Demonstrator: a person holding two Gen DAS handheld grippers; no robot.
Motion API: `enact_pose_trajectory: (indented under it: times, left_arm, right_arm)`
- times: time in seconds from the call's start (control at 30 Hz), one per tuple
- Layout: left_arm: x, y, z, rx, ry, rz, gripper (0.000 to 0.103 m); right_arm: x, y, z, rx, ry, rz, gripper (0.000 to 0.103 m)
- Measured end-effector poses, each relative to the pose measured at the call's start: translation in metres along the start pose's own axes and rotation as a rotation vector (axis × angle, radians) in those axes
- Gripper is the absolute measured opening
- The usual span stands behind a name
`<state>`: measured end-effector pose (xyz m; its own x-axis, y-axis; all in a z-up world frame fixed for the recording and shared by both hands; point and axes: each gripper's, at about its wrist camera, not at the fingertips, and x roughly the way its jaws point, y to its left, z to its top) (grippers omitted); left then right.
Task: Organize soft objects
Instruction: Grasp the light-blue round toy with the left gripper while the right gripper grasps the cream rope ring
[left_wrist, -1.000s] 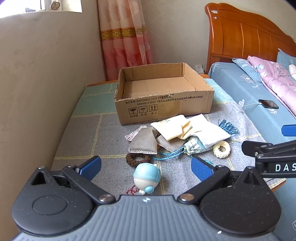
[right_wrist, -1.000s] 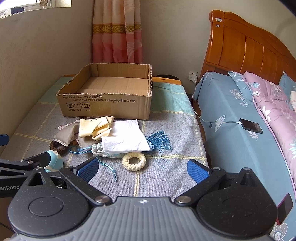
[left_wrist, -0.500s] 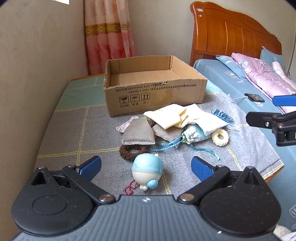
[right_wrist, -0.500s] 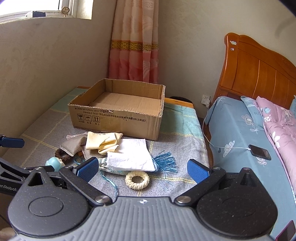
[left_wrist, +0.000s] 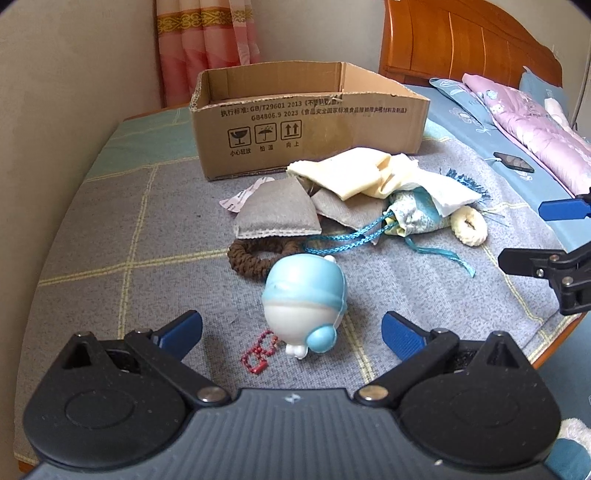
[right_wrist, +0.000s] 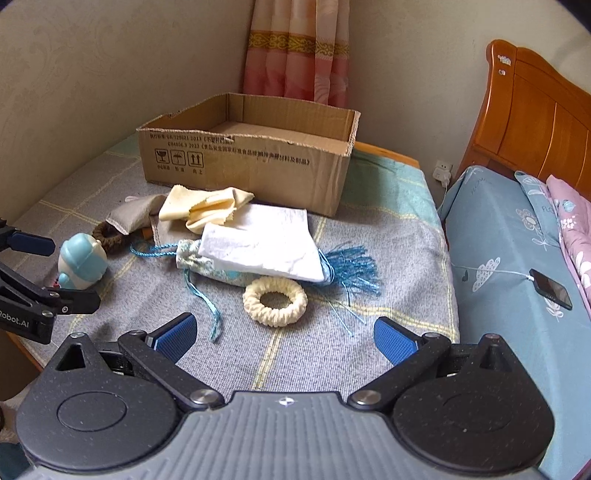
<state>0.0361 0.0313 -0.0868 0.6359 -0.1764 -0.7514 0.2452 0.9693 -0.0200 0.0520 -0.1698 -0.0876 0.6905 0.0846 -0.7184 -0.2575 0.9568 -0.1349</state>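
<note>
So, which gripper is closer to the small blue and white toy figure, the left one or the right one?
Left. The left gripper is open directly in front of the toy figure, nearly around it. The right gripper, also open, faces the cream ring, off to the toy's right.

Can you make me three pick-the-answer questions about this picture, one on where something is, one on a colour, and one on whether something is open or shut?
1. Where is the blue round toy?
A. in the box
B. on the grey mat
C. on the bed

2. What colour is the hair ring behind the toy?
A. brown
B. red
C. green

3. How is the left gripper?
A. shut on the toy
B. shut on nothing
C. open

Answers: 1 B, it lies on the mat; 2 A, its braid looks dark brown; 3 C, its blue pads stand wide apart.
</note>
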Motion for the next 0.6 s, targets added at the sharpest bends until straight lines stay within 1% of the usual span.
enact_pose_trajectory:
  times: [0.07, 0.1, 0.3, 0.4, 0.43, 0.5, 0.53, 0.6]
  left_arm:
    - [0.005, 0.001, -0.001, -0.008, 0.026, -0.004, 0.103]
    - [0.006, 0.000, -0.002, 0.008, 0.015, 0.004, 0.103]
    - [0.006, 0.005, -0.004, 0.025, -0.003, -0.012, 0.103]
    - [0.005, 0.005, -0.003, 0.028, 0.004, -0.009, 0.103]
    - [0.003, 0.004, -0.002, 0.029, -0.001, 0.003, 0.102]
    - [-0.002, 0.001, 0.000, 0.066, -0.028, 0.016, 0.100]
    - [-0.004, 0.000, 0.001, 0.079, -0.040, 0.012, 0.099]
    - [-0.009, -0.001, 0.004, 0.077, -0.056, -0.021, 0.093]
  right_arm:
    - [0.005, -0.002, -0.003, 0.007, 0.013, 0.007, 0.103]
    - [0.007, -0.003, -0.004, 0.010, 0.018, 0.008, 0.103]
    - [0.017, -0.007, -0.009, 0.020, 0.033, 0.030, 0.103]
    - [0.022, -0.008, -0.011, 0.020, 0.044, 0.039, 0.103]
    - [0.024, -0.007, -0.012, 0.018, 0.047, 0.042, 0.103]
    - [0.027, -0.007, -0.014, 0.013, 0.055, 0.043, 0.103]
    - [0.028, -0.006, -0.014, 0.009, 0.058, 0.041, 0.103]
    - [0.029, -0.006, -0.015, 0.003, 0.056, 0.048, 0.103]
